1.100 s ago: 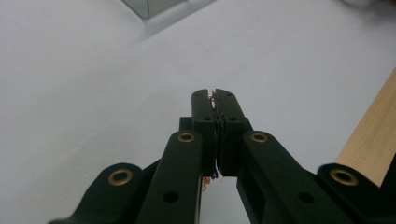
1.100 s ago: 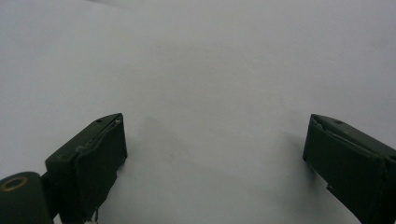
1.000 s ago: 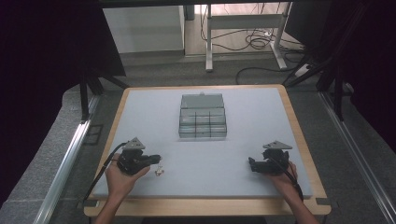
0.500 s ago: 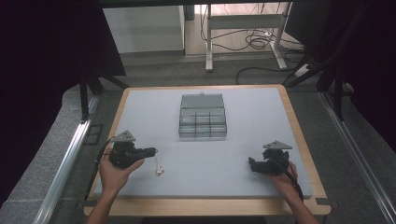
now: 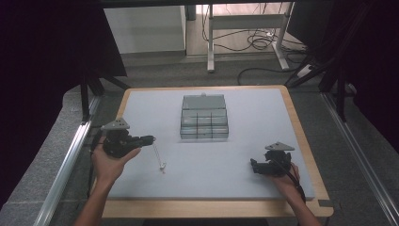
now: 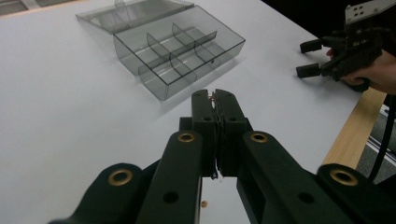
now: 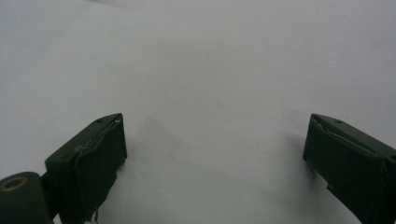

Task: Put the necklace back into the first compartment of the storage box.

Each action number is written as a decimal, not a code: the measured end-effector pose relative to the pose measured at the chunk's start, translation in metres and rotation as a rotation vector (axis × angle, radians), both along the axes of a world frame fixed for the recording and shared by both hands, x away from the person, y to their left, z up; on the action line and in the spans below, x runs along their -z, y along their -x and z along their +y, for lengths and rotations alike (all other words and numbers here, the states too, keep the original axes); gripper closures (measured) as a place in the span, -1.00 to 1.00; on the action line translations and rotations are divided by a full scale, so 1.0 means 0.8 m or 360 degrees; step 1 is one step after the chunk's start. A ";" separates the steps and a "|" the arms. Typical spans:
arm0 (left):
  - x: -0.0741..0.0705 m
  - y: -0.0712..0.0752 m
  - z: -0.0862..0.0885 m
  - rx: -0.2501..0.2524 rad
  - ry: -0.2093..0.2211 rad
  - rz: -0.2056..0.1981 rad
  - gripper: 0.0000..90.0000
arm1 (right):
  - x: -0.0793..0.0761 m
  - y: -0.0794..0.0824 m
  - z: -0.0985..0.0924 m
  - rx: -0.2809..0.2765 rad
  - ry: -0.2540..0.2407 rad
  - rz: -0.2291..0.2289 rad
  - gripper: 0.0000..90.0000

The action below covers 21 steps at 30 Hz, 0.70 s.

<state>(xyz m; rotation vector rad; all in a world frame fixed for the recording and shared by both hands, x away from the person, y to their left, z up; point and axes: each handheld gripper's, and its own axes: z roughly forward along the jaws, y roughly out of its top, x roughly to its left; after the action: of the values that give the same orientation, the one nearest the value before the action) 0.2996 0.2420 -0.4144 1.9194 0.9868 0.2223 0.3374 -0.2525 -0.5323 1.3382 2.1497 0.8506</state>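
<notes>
My left gripper (image 6: 215,95) is clamped on a thin wire-like strand (image 5: 158,154) whose small end piece hangs down to the white table (image 5: 263,113); my right gripper (image 7: 215,158) rests gaping, empty. The strand looks light and limp — best pinched near one end. The left gripper view shows the clear compartment box (image 6: 180,49) empty — the high view shows the strand's length.

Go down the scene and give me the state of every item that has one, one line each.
Left gripper: shut on a thin cable, lifted off the table.
Thin cable: hangs from the left gripper, its far end resting on the table.
Right gripper: open, holding nothing.
Compartment box: lid open, laid flat behind it; compartments look empty.
</notes>
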 end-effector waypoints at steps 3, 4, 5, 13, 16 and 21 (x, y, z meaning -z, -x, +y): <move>-0.007 -0.002 -0.001 0.0003 0.0004 -0.0011 0.97 | 0.000 0.000 0.000 -0.0001 0.0002 -0.0001 -0.87; -0.011 -0.003 -0.001 0.0004 0.0008 -0.0015 0.97 | 0.000 0.000 0.000 -0.0001 0.0002 -0.0001 -0.87; -0.013 -0.004 -0.001 0.0006 0.0009 -0.0021 0.97 | 0.000 0.000 0.000 0.0002 -0.0001 -0.0001 -0.87; -0.046 -0.010 -0.005 0.0019 0.0032 -0.0070 0.97 | 0.000 0.000 0.000 0.0002 -0.0002 -0.0004 -0.87; -0.054 -0.012 -0.006 0.0026 0.0033 -0.0082 0.97 | 0.000 0.000 0.000 0.0000 -0.0001 -0.0002 -0.87; -0.062 -0.017 -0.007 0.0025 0.0039 -0.0083 0.97 | 0.000 0.000 0.000 0.0000 -0.0001 -0.0002 -0.87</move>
<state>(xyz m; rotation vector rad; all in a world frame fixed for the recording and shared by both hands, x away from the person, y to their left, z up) 0.3130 0.2364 -0.3647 1.8891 0.9357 0.2488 0.3375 -0.2525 -0.5325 1.3379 2.1483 0.8523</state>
